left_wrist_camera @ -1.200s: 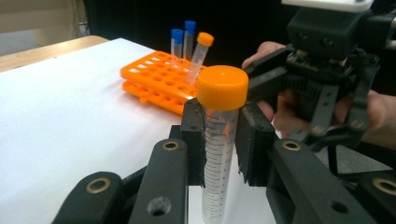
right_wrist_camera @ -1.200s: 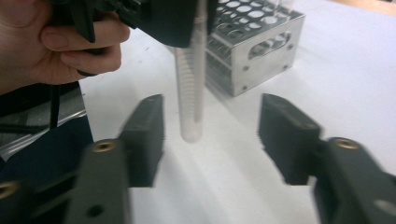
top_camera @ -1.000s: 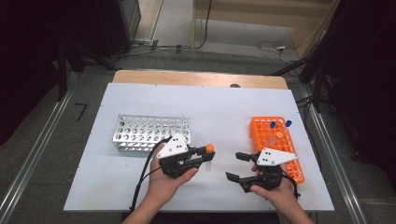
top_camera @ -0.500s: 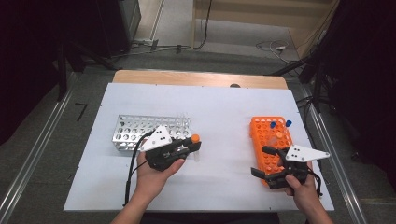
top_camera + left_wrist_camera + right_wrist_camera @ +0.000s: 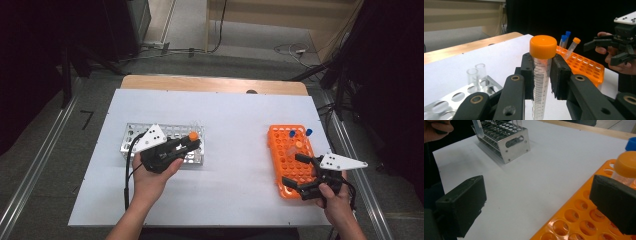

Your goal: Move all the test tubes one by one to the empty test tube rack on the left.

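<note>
The left hand-held gripper (image 5: 541, 75) is clamped on an orange-capped tube (image 5: 541, 70), jaws pressing its sides just under the cap, the tube upright. The metal rack (image 5: 165, 145) lies directly below and behind it; whether the tube's tip has entered a hole is hard to tell. The right hand-held gripper (image 5: 300, 172) stands wide, holding nothing, over the near end of the orange rack (image 5: 290, 150) on the counter (image 5: 235, 125). Since a second ago, the two have parted: the left went out to the metal rack, the right to the orange one.
</note>
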`<state>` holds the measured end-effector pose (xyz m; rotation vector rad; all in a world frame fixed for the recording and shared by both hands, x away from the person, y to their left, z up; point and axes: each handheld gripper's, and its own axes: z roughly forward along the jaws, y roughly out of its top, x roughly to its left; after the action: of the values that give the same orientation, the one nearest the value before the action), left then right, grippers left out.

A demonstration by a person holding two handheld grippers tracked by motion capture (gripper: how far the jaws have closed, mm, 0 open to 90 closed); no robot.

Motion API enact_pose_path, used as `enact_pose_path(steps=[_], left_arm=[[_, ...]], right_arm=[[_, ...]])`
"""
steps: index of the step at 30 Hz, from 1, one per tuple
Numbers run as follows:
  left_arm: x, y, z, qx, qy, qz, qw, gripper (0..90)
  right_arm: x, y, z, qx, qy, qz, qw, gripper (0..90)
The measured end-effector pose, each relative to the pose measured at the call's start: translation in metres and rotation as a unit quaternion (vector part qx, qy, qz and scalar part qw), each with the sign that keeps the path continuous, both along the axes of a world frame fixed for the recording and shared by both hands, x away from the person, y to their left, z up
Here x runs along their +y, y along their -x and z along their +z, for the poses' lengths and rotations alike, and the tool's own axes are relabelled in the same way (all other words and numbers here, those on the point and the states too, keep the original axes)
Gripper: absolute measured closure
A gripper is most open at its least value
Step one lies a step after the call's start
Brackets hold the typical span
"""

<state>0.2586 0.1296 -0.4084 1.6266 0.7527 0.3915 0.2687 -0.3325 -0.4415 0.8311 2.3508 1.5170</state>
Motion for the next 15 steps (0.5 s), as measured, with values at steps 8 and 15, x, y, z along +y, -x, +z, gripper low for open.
enact_pose_path(steps=[8,15], left_arm=[[0.014,-0.012,0.011,-0.008,0.009,0.021,0.9997,74.9],[0.017,-0.028,0.016,-0.011,0.000,0.052,0.9986,74.9]], right_arm=[[-0.010,-0.003,-0.003,0.001,0.010,-0.017,0.9998,0.0],[-0.018,-0.003,-0.003,-0.002,0.006,-0.027,0.9996,0.0]])
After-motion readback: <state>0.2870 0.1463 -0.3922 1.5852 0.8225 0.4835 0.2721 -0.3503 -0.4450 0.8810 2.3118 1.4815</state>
